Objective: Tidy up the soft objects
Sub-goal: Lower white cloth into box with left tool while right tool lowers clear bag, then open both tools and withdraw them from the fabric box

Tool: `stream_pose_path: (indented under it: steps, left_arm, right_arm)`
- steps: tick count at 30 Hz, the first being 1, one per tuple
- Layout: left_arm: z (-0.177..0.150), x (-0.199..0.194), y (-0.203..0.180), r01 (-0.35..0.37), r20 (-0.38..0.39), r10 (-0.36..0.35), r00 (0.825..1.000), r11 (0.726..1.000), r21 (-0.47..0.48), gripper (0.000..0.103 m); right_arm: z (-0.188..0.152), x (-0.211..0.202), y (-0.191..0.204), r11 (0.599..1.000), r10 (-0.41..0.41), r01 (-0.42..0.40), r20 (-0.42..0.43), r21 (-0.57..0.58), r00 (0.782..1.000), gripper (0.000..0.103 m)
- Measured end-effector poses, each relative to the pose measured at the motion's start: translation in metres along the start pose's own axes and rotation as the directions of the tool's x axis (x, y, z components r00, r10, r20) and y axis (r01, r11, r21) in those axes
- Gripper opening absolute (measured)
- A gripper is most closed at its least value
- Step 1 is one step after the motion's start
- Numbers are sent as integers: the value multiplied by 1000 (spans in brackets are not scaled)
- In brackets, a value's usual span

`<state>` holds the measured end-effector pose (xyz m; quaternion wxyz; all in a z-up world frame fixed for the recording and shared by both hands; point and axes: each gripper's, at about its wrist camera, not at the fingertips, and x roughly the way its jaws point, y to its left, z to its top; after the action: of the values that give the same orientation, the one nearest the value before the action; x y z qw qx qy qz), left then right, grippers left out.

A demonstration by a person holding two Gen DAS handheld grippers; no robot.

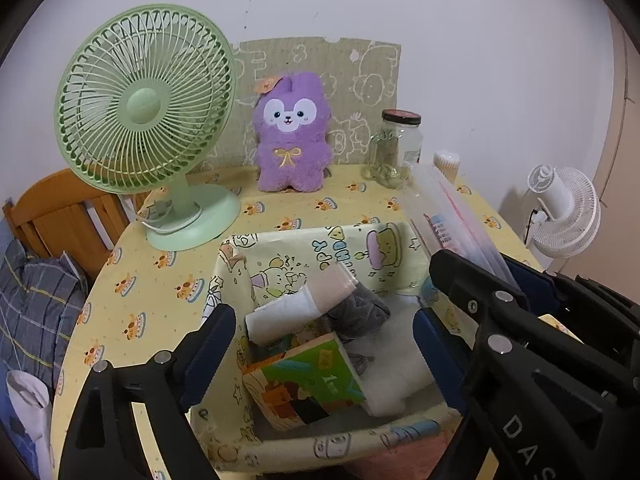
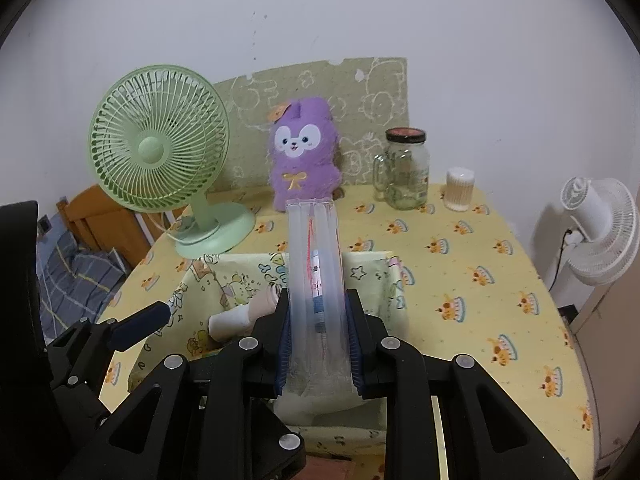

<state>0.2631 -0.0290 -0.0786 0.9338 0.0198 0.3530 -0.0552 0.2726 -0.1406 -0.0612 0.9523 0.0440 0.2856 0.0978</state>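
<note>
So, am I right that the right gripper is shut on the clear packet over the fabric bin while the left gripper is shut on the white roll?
Not quite: the left gripper is open, its fingers clear of the white roll, as the left wrist view shows. The right gripper is indeed shut on the clear packet over the fabric bin.

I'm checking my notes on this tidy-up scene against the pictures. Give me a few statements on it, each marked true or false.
1. The right gripper is shut on the clear inflated packet. True.
2. The left gripper grips the rolled white cloth. False: its jaws stand open above the fabric bin, pressing on nothing.
3. The purple plush lies inside the bin. False: it stands upright on the table at the back.
4. The green fan stands left of the plush. True.
5. The glass jar has its lid on. True.
</note>
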Motion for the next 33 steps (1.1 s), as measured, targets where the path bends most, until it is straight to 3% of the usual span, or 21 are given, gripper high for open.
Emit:
stream_pose_path:
  steps: [4, 10, 12, 15, 22, 33]
  left_arm:
    - [2, 9, 1, -2, -11, 2, 1000, 1000, 8, 92]
    - [4, 22, 5, 22, -38, -23, 999, 1000, -17, 92]
    - [4, 24, 6, 23, -42, -24, 999, 999, -24, 93]
    - [3, 27, 6, 23, -49, -24, 999, 999, -27, 93]
    - [4, 18, 5, 16, -30, -17, 999, 1000, -21, 96]
    - [6, -10, 1, 5, 11, -5, 1000, 1000, -2, 103]
  right_arm:
    - [1, 14, 0, 999, 45, -46, -44, -12, 998, 27]
    - [4, 24, -1, 999, 48, -49, -61, -12, 997, 31]
    - [4, 29, -3, 999, 38, -38, -73, -2, 997, 41]
    - [4, 32, -7, 1000, 18, -17, -73, 11, 997, 67]
    - [6, 29, -9, 999, -37, 37, -73, 2, 997, 95]
    - [10, 2, -5, 998, -56, 55, -31, -22, 998, 99]
